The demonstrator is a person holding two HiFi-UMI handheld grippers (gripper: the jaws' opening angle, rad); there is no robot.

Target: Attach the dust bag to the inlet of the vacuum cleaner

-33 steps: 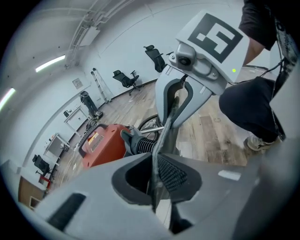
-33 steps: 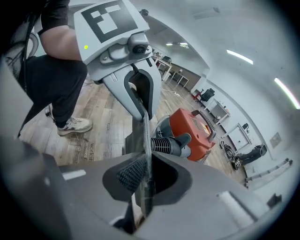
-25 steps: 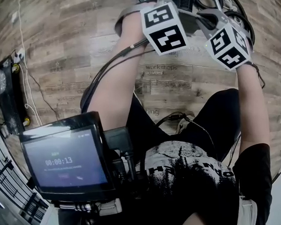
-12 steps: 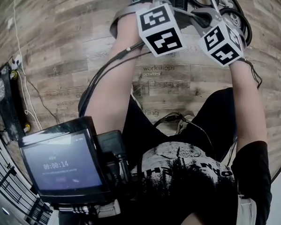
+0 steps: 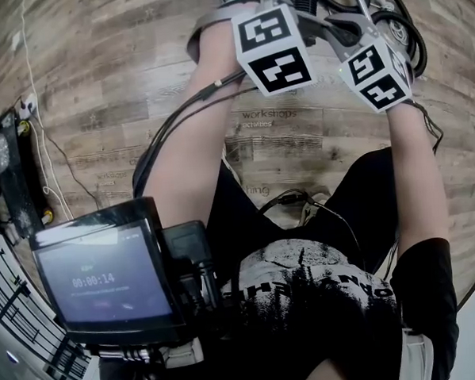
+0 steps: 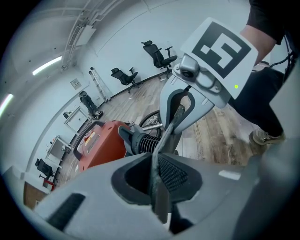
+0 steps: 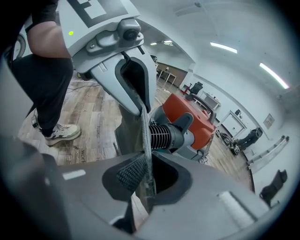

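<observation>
1. Tongs status, left side: the left tongs point(image 6: 157, 187) are clamping the thin grey edge of the dust bag point(image 6: 163, 138), with the pads pressing on it from both sides.
2. The right tongs point(image 7: 146, 180) are pinching the same edge from the opposite end and are closed on it in the same way.
3. The two tools are facing each other, and the bag's edge is running straight from one pair of tongs to the other.
4. The dust bag is hanging above the wooden floor point(image 5: 137, 87), just in front of the ribbed black inlet point(image 7: 164, 136) of the orange vacuum cleaner point(image 7: 192, 119). Whether bag and inlet are touching cannot be told.
5. The vacuum cleaner is standing on the floor beyond the tongs in both gripper views.
6. In the head view both forearms are reaching forward. The left marker cube point(image 5: 274, 48) and the right marker cube point(image 5: 378, 74) are sitting close together near the top edge.
7. A small screen point(image 5: 107, 275) is glowing at the lower left of the head view, in front of the person's torso.
</observation>
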